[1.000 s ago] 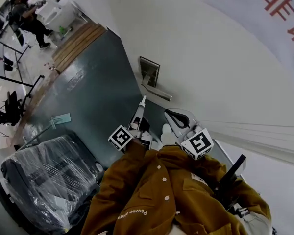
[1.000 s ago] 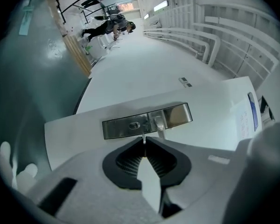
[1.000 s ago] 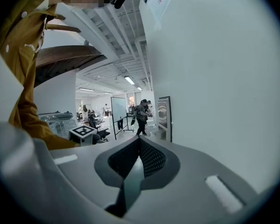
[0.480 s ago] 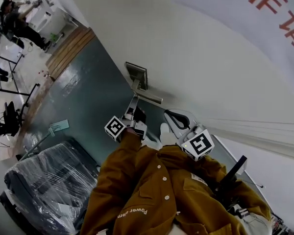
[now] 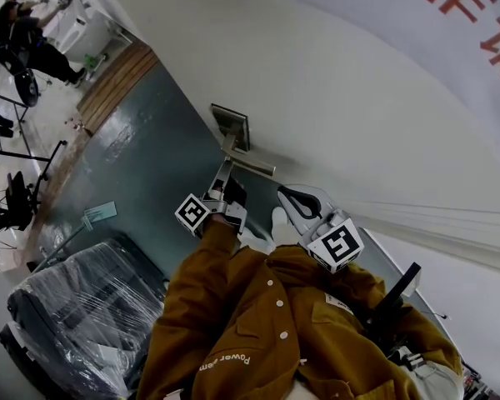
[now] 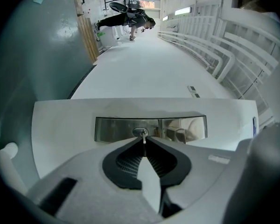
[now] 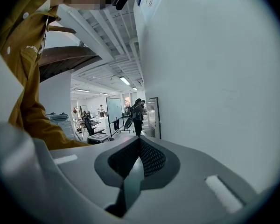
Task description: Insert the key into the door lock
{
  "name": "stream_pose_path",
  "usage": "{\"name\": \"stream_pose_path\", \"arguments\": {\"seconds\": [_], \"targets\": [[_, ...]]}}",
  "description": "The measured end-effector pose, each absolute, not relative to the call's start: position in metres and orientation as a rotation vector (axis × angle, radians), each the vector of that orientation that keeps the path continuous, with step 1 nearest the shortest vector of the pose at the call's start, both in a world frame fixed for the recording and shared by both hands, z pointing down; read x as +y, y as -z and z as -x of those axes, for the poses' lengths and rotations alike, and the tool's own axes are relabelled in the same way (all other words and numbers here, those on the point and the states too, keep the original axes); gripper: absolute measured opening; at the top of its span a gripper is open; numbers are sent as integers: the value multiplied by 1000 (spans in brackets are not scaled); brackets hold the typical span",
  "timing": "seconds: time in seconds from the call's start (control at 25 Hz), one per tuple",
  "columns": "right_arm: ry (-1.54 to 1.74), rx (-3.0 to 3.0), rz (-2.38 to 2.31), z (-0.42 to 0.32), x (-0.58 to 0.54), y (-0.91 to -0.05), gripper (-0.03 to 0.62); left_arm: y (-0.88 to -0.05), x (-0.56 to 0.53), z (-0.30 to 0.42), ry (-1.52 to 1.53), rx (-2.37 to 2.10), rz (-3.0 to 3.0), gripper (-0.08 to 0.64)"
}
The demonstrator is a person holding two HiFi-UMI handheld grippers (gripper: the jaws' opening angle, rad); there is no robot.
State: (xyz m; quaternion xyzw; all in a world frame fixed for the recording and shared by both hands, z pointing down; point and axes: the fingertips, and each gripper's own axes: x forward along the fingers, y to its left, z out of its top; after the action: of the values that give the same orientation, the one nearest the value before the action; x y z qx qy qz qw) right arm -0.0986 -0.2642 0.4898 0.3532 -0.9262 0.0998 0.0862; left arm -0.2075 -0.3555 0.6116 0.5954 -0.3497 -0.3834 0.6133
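Observation:
A steel lock plate [image 5: 232, 127] with a lever handle [image 5: 250, 164] sits on the white door [image 5: 342, 115]. My left gripper [image 5: 225, 173] reaches up to the plate just below the handle. In the left gripper view the plate [image 6: 177, 129] fills the middle, and a thin metal key [image 6: 143, 140] runs from the closed jaws to the keyhole [image 6: 140, 133], its tip at or just inside the slot. That left gripper [image 6: 144, 144] is shut on the key. My right gripper [image 5: 297, 203] hangs back near my chest, and its view shows it [image 7: 139, 142] shut on nothing, beside the white door [image 7: 214, 87].
A plastic-wrapped chair [image 5: 75, 307] stands low on the left of the grey-green floor [image 5: 142, 165]. A wooden strip [image 5: 121, 77] and people at desks [image 5: 25, 32] lie far off. Red lettering [image 5: 475, 7] marks the wall at the upper right. My mustard sleeve [image 5: 233, 323] fills the bottom.
My left gripper has moved up along the door from below the handle to the lock plate, bringing the key to the keyhole. The right gripper has stayed where it was.

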Motion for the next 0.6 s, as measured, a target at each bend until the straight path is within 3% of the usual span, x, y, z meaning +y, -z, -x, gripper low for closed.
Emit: {"name": "stream_pose_path", "arguments": {"seconds": [0.6], "targets": [[-310, -2752, -1043, 99, -254, -493, 6, -610, -396, 195, 841, -696, -1431, 49]]}}
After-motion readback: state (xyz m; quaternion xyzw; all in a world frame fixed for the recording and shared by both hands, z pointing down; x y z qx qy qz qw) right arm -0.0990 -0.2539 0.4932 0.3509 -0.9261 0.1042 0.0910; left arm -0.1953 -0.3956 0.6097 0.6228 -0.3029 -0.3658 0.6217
